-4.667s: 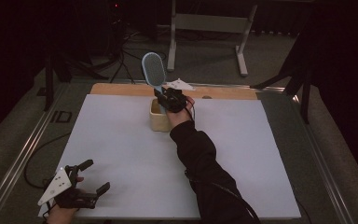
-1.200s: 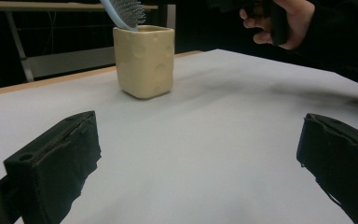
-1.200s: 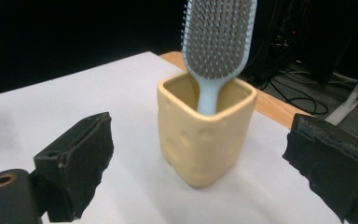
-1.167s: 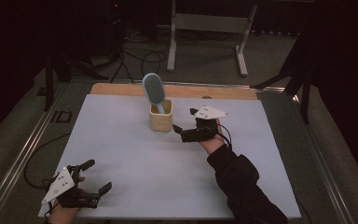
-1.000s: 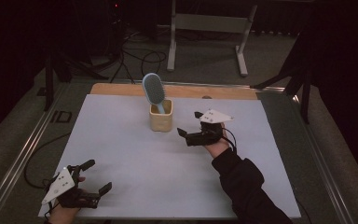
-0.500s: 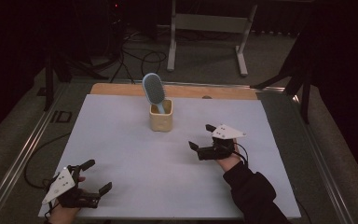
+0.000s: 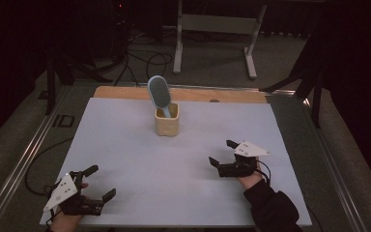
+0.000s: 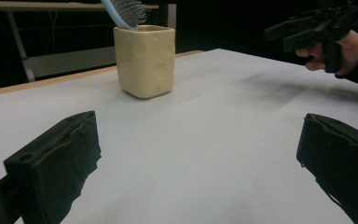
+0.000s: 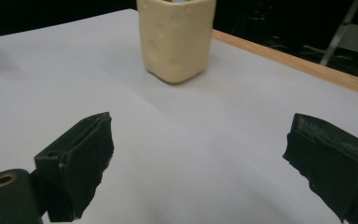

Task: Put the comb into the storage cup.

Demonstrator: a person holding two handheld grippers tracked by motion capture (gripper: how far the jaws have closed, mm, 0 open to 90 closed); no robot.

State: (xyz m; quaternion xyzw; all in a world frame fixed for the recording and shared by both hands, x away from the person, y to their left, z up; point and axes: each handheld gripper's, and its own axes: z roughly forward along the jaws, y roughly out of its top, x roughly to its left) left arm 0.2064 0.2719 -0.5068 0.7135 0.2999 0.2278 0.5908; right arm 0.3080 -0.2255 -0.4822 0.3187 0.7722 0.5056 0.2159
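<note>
A cream square cup (image 7: pixel 167 120) stands upright toward the back middle of the white table top (image 7: pixel 125 145). A light blue hairbrush (image 7: pixel 157 93) sits in it handle down, head leaning left. My right gripper (image 7: pixel 222 152) rests low at the front right, open and holding nothing, well clear of the cup. My left gripper (image 7: pixel 100 182) lies at the front left corner, open, nothing between its fingers. The cup (image 8: pixel 144 60) and brush head (image 8: pixel 126 10) appear ahead in the left gripper view, with the other hand's gripper (image 8: pixel 314 29) at far right. The cup (image 9: pixel 177 37) stands ahead in the right gripper view.
A wooden strip (image 7: pixel 198 94) runs along the table's far edge. Metal rails (image 7: pixel 24 164) flank the sides. Beyond the table stand a white frame stand (image 7: pixel 217 29) and floor cables (image 7: pixel 140 60).
My right gripper let go of the brush in the cup, then drew back toward the front right, open. The left gripper has stayed put.
</note>
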